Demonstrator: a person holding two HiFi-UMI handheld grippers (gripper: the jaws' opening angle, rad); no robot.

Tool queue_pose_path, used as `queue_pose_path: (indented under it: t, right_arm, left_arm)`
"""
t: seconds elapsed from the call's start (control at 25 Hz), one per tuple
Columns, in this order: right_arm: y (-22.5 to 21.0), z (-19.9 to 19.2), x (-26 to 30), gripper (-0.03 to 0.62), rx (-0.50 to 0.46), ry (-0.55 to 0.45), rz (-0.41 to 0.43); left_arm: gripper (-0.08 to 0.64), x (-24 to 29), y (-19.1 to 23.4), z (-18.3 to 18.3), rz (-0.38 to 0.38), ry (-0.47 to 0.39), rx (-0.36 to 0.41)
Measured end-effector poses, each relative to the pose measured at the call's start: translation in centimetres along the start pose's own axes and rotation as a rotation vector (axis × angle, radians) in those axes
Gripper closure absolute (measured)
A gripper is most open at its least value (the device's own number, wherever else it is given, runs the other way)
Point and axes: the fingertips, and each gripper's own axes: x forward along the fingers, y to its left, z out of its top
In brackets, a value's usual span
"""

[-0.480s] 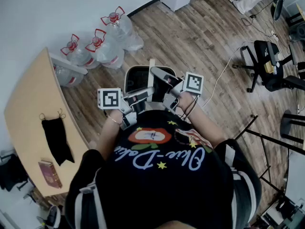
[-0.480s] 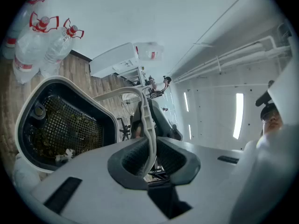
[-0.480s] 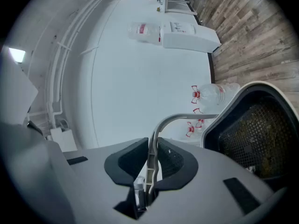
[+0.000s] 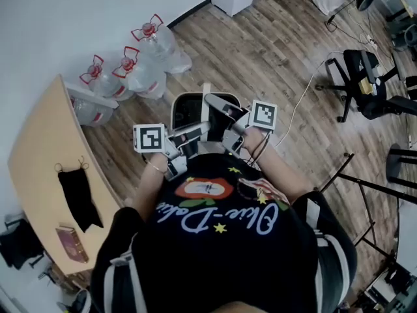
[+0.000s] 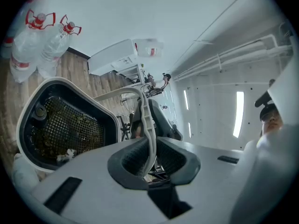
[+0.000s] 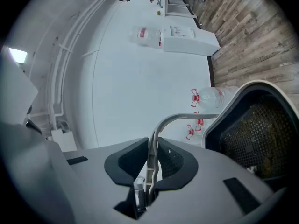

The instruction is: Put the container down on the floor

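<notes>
We're mid-carry: left gripper (image 5: 150,158) & right gripper (image 6: 150,164) both clamped on the handle (image 5: 145,120) of the container (image 4: 186,113), frame centre, seemingly off the floor (image 4: 273,57). Next: lower it level, then release.

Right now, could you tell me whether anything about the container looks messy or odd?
Yes, the container has a mesh insert littered with brownish crumbs and a white scrap; otherwise nothing stands out.
</notes>
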Motion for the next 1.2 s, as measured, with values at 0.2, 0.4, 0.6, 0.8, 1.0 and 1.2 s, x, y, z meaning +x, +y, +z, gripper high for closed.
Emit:
queue_pose_path:
  t: [0.2,0.4,0.6,0.8,1.0,1.2]
  right_arm:
    - [0.1,0.8,-1.2,0.537,-0.006,-0.02,0.002]
    - [0.6,2.4,-3.9,0.537,-0.01,-0.025,0.004]
    - [0.4,3.5,-5.6,0.537,-0.028,-0.018,-0.005]
    - [0.5,4.4,-7.0,0.537,-0.034,-0.012,-0.003]
    - [0.7,6.2,-10.2,0.537,-0.014,-0.028,-0.001]
    - [0.4,6.3,-10.4,0.537,-0.009,-0.044,-0.007]
  left_arm:
    - [0.512,1.2,-0.2,-0.4,-0.001,0.009,-0.002]
    - [0.512,4.0,-1.0,-1.3,0.006,0.015,0.006]
    - [0.512,5.8,-1.0,-1.8,-0.001,0.014,0.025]
    - [0.512,7.6,-1.3,-2.4,-0.012,0.008,0.041]
    - [0.512,10.8,-2.3,-3.6,0.001,0.004,0.045]
    - [0.512,11.1,-2.3,-3.6,-0.011,0.01,0.019]
